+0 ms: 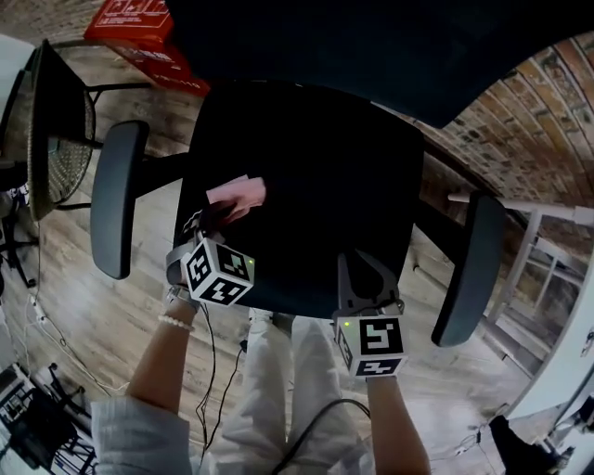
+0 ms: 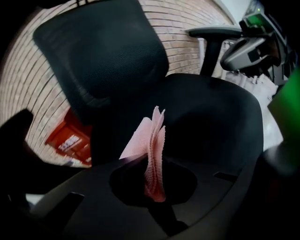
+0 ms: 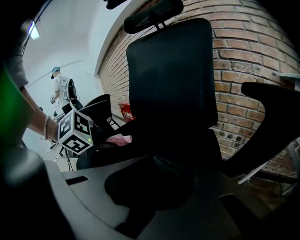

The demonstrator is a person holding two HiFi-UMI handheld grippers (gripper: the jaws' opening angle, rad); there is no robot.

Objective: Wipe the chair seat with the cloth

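Note:
The black office chair seat [image 1: 316, 176] fills the middle of the head view. A pink cloth [image 1: 238, 195] rests on the seat's left part, and my left gripper [image 1: 215, 218] is shut on it. In the left gripper view the folded cloth [image 2: 153, 145] stands up from between the jaws over the seat [image 2: 211, 112]. My right gripper [image 1: 364, 271] hovers at the seat's front right edge, apart from the cloth; its jaws are too dark to read. From the right gripper view the cloth [image 3: 119, 139] and the left gripper's marker cube [image 3: 75, 132] show at the left.
Armrests flank the seat at left [image 1: 116, 199] and right [image 1: 469, 269]. The backrest [image 3: 171, 70] rises before a brick wall. A red box [image 1: 130, 23] lies on the wood floor far left, near a black mesh object [image 1: 56, 121]. A white frame [image 1: 534, 232] stands at right.

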